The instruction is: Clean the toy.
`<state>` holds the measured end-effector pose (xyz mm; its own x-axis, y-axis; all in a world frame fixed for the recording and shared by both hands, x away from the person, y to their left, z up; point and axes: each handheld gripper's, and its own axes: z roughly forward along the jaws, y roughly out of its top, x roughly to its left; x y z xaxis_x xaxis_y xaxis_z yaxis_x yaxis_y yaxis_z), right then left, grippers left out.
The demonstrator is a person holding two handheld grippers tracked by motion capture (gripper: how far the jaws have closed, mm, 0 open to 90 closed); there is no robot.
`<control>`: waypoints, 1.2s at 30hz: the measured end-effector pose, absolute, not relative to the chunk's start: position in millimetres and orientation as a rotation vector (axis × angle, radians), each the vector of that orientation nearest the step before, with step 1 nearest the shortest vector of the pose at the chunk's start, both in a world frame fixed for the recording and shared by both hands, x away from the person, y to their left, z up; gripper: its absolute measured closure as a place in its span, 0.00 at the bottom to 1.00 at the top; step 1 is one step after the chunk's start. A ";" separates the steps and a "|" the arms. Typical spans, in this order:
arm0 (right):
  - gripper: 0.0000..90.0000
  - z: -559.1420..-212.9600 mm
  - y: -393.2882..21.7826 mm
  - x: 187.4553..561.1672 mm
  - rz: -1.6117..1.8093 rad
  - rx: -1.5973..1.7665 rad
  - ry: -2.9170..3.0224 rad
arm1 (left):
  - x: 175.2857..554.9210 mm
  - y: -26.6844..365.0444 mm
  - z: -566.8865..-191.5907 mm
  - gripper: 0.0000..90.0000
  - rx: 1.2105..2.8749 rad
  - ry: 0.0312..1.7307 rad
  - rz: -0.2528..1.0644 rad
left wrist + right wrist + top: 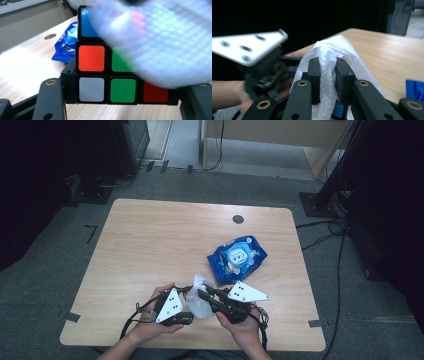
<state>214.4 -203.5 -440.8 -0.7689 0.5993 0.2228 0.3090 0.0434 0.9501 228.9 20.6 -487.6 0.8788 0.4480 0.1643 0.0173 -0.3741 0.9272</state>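
Behind your hands, a blue wipes pack lies on the tabletop, well apart from the work and blocking nothing; a small round grommet sits near the far edge.

What stands in the way is the white wipe itself. From above it bunches between your left gripper and right gripper near the front edge and covers the puzzle cube completely. The left gripper view gives you the cube: red, green, white and blue stickers, held just above the tabletop with your left fingers clamped on its sides. There the wipe is a blurred white sheet draped over the cube's upper right, so those stickers are hard to read.

The right gripper view shows your right fingers pinched on a fold of the wipe, with the left gripper's grey plate blurred at the left. A blue sliver shows below the wipe; you cannot tell whether it is the cube.
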 end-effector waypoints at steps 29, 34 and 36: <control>0.88 -437.2 -211.1 207.8 1.833 0.916 1.992 | 224.7 18.7 -487.0 0.37 1.909 0.320 0.485; 0.87 -449.6 -210.2 213.0 1.791 0.949 2.009 | 225.7 21.1 -486.5 0.37 1.909 0.327 0.480; 0.88 -452.2 -211.1 214.8 1.712 0.923 2.005 | 226.7 22.1 -487.0 0.37 1.910 0.334 0.480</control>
